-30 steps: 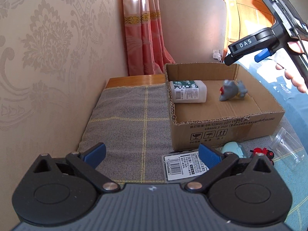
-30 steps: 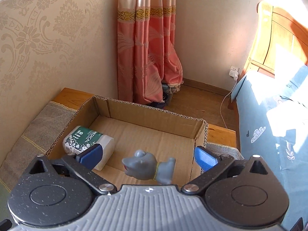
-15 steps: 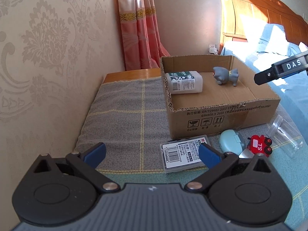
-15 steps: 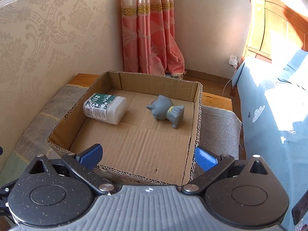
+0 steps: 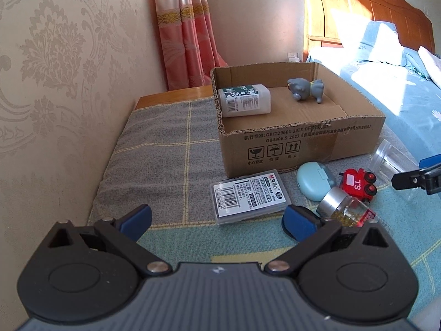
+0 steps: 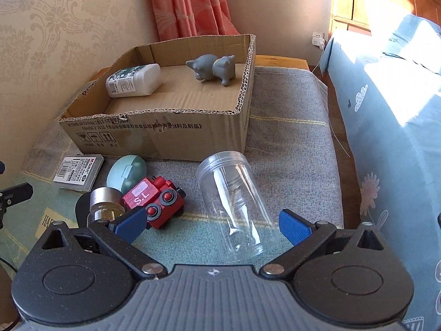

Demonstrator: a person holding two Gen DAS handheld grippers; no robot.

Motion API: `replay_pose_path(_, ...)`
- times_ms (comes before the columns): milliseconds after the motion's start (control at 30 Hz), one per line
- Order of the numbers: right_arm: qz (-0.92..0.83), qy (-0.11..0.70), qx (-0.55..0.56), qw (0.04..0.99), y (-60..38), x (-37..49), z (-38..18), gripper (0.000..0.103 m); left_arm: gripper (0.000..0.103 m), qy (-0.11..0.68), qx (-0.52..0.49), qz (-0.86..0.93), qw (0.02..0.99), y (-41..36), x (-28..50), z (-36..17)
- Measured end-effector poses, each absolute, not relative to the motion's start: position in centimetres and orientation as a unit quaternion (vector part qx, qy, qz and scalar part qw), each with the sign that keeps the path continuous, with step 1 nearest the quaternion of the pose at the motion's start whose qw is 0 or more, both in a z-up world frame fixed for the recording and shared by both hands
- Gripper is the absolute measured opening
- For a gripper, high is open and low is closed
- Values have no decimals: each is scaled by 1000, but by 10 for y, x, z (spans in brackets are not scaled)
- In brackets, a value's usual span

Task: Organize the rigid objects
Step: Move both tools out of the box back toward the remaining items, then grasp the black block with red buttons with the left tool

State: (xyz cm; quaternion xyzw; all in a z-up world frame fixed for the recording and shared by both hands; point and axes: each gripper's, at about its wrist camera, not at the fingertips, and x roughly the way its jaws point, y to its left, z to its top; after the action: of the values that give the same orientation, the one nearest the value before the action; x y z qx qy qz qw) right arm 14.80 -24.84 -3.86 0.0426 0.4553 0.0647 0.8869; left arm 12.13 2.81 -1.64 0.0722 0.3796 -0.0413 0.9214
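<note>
The cardboard box [image 6: 165, 127], upper left of the right wrist view, already holds a white bottle [image 6: 133, 80] and grey figurine [image 6: 213, 67]. Below centre lies the clear jar [image 6: 234, 204] on its side; best to straddle its middle squarely. The right tongs [image 6: 210, 224] gape wide, empty; the left tongs [image 5: 217, 219] likewise.

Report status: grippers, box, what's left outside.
Both grippers open, empty: left gripper, right gripper over clear jar. Cardboard box holds white bottle, grey toy. Path to jar unobstructed.
</note>
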Motion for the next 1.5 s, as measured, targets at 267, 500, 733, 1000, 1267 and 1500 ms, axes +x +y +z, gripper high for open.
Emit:
replay_pose_path(267,133,473,70,868,-236,130,-39,103,102,373,75,-42,924,24,115,-12)
replay_pose_path(500,130,439,-6,889,-238,136,-20,103,102,376,75,-46,922,22,115,-13)
replay_pose_path(733,157,428,-73,887,-240,196,-29,103,102,383,80,-49,919,20,112,-16)
replay_pose_path(1000,202,467,-55,859,-243,186,-43,103,102,388,82,-73,915,23,106,-18)
replay_pose_path(1267,203,476,-77,852,-234,135,-52,103,102,389,91,-127,908,14,96,-16)
replay_pose_path(1500,179,478,-108,853,-230,119,-77,103,102,398,91,-196,892,0,82,-18)
